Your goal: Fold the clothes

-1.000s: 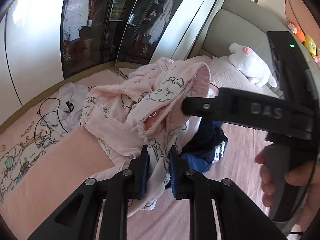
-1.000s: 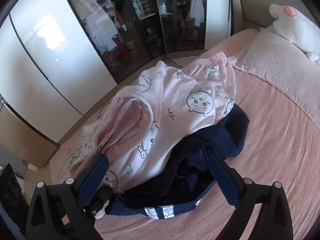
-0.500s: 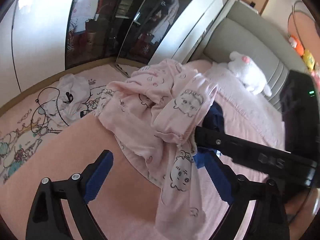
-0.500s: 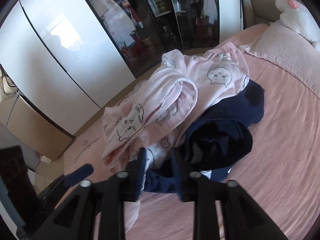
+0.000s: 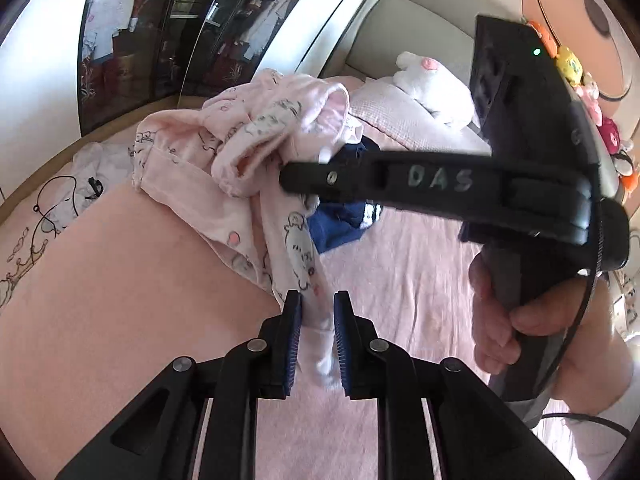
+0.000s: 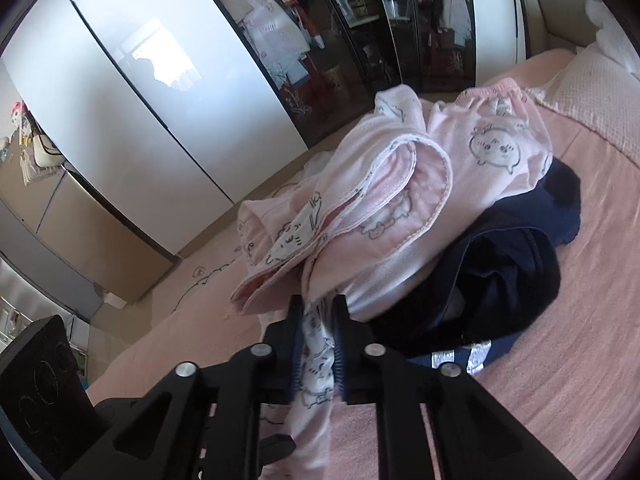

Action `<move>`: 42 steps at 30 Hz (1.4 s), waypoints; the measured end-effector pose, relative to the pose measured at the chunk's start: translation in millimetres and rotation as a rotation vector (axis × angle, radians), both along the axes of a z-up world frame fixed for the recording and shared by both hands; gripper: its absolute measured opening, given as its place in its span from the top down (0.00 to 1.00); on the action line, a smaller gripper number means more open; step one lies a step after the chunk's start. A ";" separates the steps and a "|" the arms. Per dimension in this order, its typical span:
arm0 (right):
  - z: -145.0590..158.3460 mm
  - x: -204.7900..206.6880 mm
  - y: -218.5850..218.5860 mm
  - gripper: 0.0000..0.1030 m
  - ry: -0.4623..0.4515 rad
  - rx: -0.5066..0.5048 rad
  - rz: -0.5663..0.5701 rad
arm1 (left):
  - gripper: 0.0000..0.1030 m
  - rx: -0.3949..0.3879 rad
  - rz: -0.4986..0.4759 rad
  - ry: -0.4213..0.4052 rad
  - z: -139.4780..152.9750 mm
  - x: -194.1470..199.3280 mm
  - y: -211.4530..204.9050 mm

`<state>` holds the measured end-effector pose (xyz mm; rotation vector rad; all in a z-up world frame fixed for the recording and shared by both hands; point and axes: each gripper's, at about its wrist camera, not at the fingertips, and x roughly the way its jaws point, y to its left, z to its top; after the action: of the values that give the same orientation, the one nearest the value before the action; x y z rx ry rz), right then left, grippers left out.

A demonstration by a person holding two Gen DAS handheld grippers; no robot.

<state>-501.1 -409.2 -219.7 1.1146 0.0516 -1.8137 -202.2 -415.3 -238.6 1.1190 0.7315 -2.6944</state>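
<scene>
Pinching a hanging strip of the pink cartoon-print pyjamas [image 5: 256, 184], your left tongs [image 5: 316, 340] are closing, blue pads against the cloth on both sides; your right tongs [image 6: 318, 344] are clamped on another fold of the same garment, printed fabric bunched between the pads; the pyjamas lie heaped near the middle of the pink bed [image 5: 120, 280], draped over a navy garment with white stripes [image 6: 500, 288]; in the left wrist view your right hand [image 5: 516, 312] grips the black handle; a white plush toy [image 5: 432, 88] rests on the pillow [image 5: 400, 116] by the headboard edge.
</scene>
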 end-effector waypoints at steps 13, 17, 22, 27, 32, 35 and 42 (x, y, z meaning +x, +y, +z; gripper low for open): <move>69.6 1.1 102.7 0.95 0.250 -0.068 -0.343 | 0.23 0.026 0.325 0.028 -1.0 -35.5 -79.7; 57.3 5.9 115.3 0.94 0.167 -0.055 -0.301 | 0.88 -0.159 0.238 0.004 2.3 -69.1 -60.7; 20.4 31.7 90.5 0.35 0.041 -0.059 -0.149 | 0.92 -0.117 0.118 0.077 3.6 -65.1 -54.4; -3.9 27.0 91.6 0.31 -0.058 -0.128 -0.226 | 0.92 -0.134 0.053 0.077 11.6 -34.0 -32.5; -11.5 -17.6 77.5 0.31 -0.253 -0.222 -0.261 | 0.92 -0.139 -0.004 0.073 5.6 -23.4 -9.2; -11.5 -16.5 46.1 0.31 -0.251 -0.153 -0.203 | 0.92 -0.087 -0.053 0.085 9.2 -17.2 4.2; 6.9 11.3 71.2 0.91 0.045 -0.033 -0.302 | 0.77 0.071 -0.149 0.095 21.8 6.4 16.2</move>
<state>-489.8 -338.0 -212.7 1.1040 -0.1261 -2.0992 -195.8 -399.1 -216.8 1.1094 0.7941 -2.8842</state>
